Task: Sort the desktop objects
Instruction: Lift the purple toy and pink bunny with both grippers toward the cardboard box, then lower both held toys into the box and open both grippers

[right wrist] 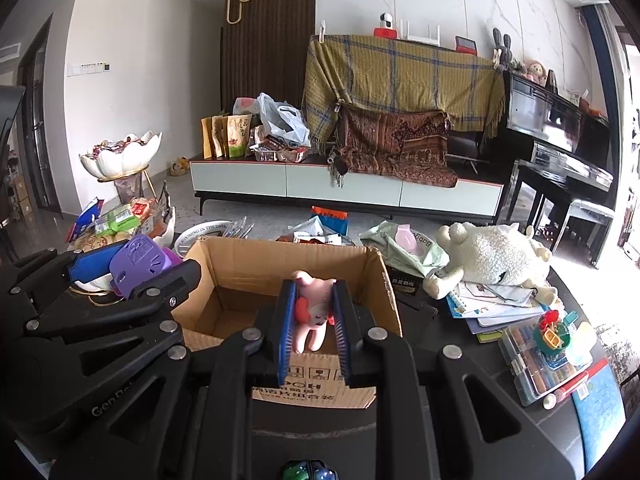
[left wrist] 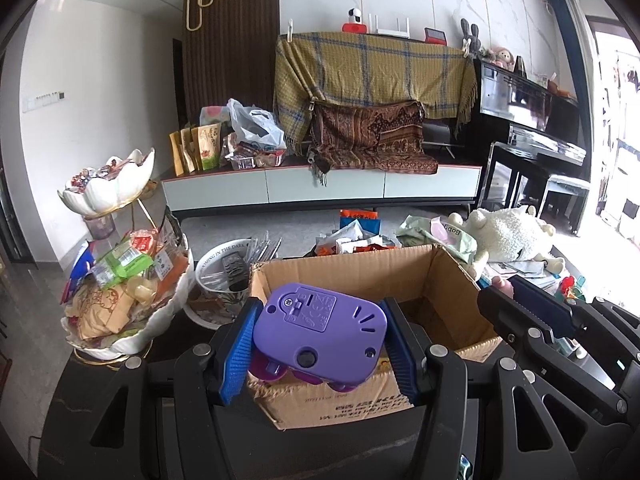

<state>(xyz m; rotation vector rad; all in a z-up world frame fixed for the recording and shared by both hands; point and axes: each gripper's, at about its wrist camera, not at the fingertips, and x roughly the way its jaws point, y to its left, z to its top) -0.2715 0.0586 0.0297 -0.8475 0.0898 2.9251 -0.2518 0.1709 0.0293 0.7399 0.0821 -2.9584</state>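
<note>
My left gripper (left wrist: 320,344) is shut on a purple toy car (left wrist: 320,336), held underside up over the near left edge of an open cardboard box (left wrist: 360,276). My right gripper (right wrist: 314,320) is shut on a small pink plush doll (right wrist: 310,320), held over the near edge of the same box (right wrist: 248,264). The left gripper with the purple car (right wrist: 138,264) shows at the left of the right wrist view. The right gripper's fingers (left wrist: 536,308) show at the right of the left wrist view. The box floor that I can see is bare.
A white tiered petal dish of snacks (left wrist: 120,304) stands left of the box, with a white bowl (left wrist: 224,264) beside it. A white plush sheep (right wrist: 492,256), books (right wrist: 492,308), a crayon case (right wrist: 536,364) and wipes (right wrist: 404,248) lie to the right. Snack packets (right wrist: 316,236) lie behind the box.
</note>
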